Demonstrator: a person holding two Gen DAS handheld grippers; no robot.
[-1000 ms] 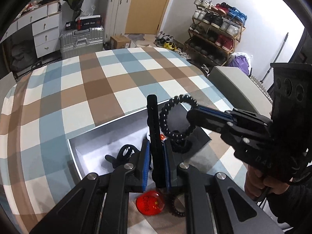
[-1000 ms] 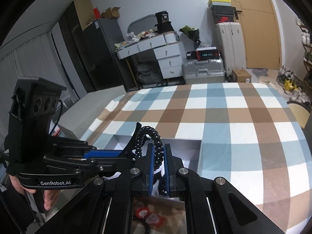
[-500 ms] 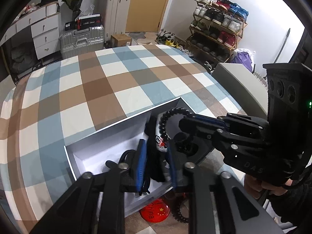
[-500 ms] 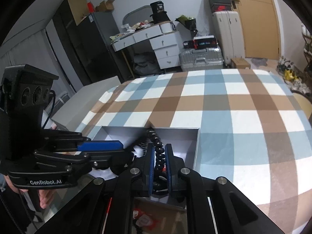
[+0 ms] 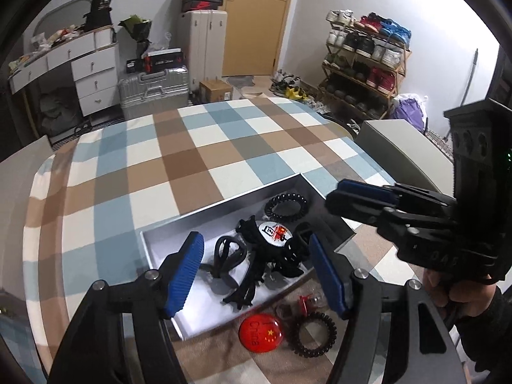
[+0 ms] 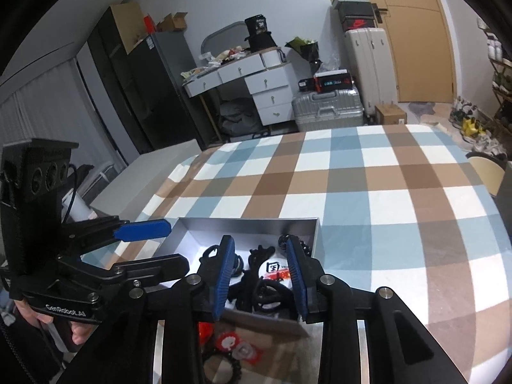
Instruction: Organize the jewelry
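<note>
Both the left gripper point(image 5: 256, 270) and right gripper point(image 6: 260, 275) are opening, empty now, having just dropped the black coil bracelet point(image 5: 287, 207) into the grey box point(image 5: 224, 204), so loose pieces outside remain.

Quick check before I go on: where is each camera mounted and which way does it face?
Left wrist: on the left claw, looking down over the open grey box; right claw and the hand holding it enter from the right.
Right wrist: on the right claw, facing the same box; left claw and its hand at left.
Shared: box, white badge, checked tablecloth.
</note>
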